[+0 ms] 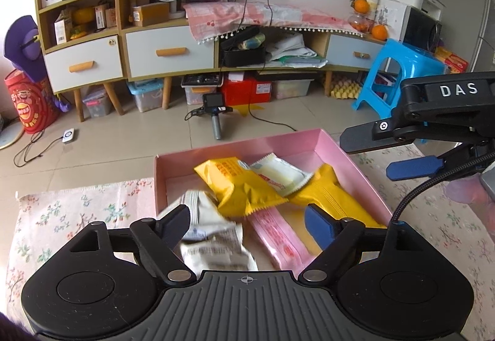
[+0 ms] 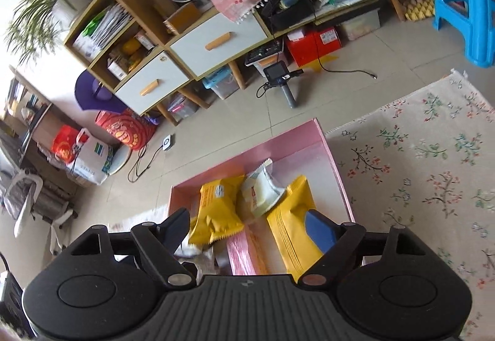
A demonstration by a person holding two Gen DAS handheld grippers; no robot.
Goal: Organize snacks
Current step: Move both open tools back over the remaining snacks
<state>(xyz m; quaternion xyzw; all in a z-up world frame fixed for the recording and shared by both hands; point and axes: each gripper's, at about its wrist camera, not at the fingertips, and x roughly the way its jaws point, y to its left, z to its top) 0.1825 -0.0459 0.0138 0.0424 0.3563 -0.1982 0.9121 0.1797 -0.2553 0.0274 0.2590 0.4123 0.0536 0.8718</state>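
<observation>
Left tongs [image 1: 247, 226]: I hold them released above the white snack packet [image 1: 213, 245].
Right tongs [image 2: 247, 228]: released, nothing gripped.
Pink box [image 1: 328, 143]: holds snack packets.

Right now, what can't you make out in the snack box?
- White packet, left wrist view: motion-blurred, print unreadable.
- Pink packet, right wrist view: near end hidden behind the gripper body.
- Pink box, both views: near wall hidden by the gripper bodies.

Both wrist views looked steeply down, close over the pink box [image 1: 335, 145] of snack packets. The right view was rolled. Both shared the box [image 2: 332, 155], floral cloth [image 1: 74, 211] and the cabinet [image 2: 216, 41] beyond.
</observation>
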